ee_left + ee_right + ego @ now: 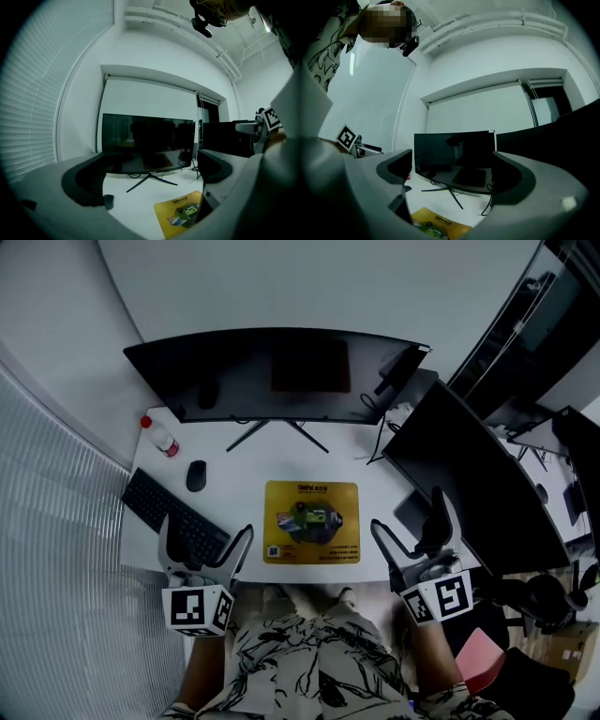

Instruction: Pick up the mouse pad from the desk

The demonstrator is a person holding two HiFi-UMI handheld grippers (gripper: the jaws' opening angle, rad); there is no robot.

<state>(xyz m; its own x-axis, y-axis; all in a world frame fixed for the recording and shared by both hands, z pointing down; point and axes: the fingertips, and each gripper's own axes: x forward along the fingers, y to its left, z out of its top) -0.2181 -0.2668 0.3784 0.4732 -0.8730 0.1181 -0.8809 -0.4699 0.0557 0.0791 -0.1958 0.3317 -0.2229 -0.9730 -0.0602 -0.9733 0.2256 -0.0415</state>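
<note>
Lying flat on the white tabletop (251,463), the mouse pad (311,521) is a yellow rectangle with a printed picture in its middle. It sits straight in front of the person and close to the near edge. Nothing rests on it and nothing touches it.

It looks thin, light and limp, probably with a grippy underside that clings to the surface. With its rim flush against the tabletop, a pinch from straight above would likely find nothing to close on. The near edge or a near corner seems the best place to take hold: one jaw worked under the rim, the other pressing down on top. Dragging it until it overhangs the tabletop edge is another option. Once lifted it will likely droop.

The left gripper (208,531) hovers just off the pad's near left corner, the right gripper (409,514) off its right side. Both have their jaws spread wide with nothing between them.

Farther out, a dark mouse (196,475) and a keyboard (173,515) lie to the left, with a red-capped bottle (161,438) behind them. A wide monitor (281,371) stands at the back, and a second monitor (469,479) angles in on the right.
</note>
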